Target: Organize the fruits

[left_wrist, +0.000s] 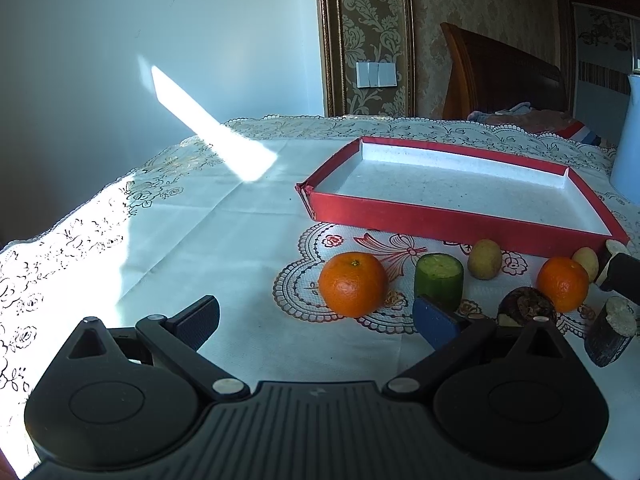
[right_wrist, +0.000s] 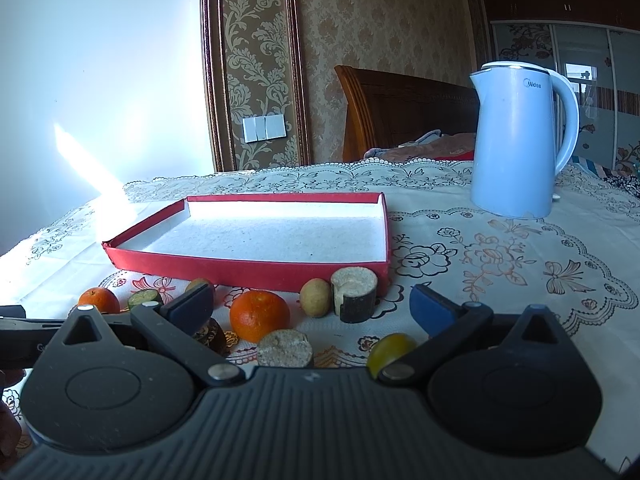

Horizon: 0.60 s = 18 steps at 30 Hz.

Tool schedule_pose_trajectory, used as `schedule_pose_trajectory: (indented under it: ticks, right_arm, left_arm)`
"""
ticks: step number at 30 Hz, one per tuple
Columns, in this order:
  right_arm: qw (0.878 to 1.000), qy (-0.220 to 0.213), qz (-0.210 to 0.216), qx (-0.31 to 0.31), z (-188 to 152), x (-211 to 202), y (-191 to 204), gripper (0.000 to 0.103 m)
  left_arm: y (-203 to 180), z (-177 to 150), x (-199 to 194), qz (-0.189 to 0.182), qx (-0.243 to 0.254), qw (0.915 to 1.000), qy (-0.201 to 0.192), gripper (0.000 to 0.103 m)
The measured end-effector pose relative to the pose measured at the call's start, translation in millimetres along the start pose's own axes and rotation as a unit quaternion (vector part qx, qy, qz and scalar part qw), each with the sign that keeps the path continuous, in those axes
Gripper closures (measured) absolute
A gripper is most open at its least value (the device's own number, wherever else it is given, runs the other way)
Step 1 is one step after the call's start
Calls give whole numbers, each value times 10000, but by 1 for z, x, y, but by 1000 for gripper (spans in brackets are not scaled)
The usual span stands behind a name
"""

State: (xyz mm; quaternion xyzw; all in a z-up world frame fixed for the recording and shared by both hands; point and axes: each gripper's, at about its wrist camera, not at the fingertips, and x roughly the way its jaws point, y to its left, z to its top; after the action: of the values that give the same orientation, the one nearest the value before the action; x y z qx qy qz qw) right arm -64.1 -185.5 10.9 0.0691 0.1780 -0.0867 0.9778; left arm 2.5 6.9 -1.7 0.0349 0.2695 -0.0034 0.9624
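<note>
A shallow red tray (left_wrist: 440, 218) (right_wrist: 248, 269) with a white floor lies empty on the tablecloth. In front of it lie two oranges (left_wrist: 353, 284) (left_wrist: 563, 284) (right_wrist: 260, 315) (right_wrist: 99, 300), a green cucumber chunk (left_wrist: 439, 282) (right_wrist: 145, 298), brown kiwi-like fruits (left_wrist: 485, 259) (right_wrist: 316, 297), dark-skinned cane pieces (left_wrist: 610, 332) (right_wrist: 355, 294) (right_wrist: 285, 348), a dark brown lump (left_wrist: 526, 306) and a yellow-green fruit (right_wrist: 390, 350). My left gripper (left_wrist: 316, 322) is open just short of the big orange. My right gripper (right_wrist: 313, 312) is open over the fruits, holding nothing.
A pale blue electric kettle (right_wrist: 516, 140) stands on the table to the right of the tray. A wall runs behind the table's far left edge, and a wooden headboard (right_wrist: 400, 112) and bedding lie beyond the far side. The left gripper's body (right_wrist: 16, 328) shows at the right wrist view's left edge.
</note>
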Motion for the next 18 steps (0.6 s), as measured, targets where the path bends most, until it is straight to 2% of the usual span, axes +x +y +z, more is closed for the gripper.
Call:
schedule_pose_trajectory:
  ticks: [3, 7, 11, 18]
  right_arm:
    - [9998, 88, 142, 68, 2, -4, -9, 0]
    - [9998, 99, -10, -194, -2, -18, -21, 0]
    - [9998, 207, 1, -27, -6, -29, -44, 0]
    - [9992, 397, 21, -57, -7, -24, -45, 0]
  left_arm:
    - [6, -2, -2, -123, -7, 9999, -28, 0]
    - [15, -6, -4, -285, -34, 9995, -108, 0]
    - [13, -12, -7, -540, 101, 9983, -184, 0]
    - [5, -18, -12, -595, 314, 9976, -190, 0]
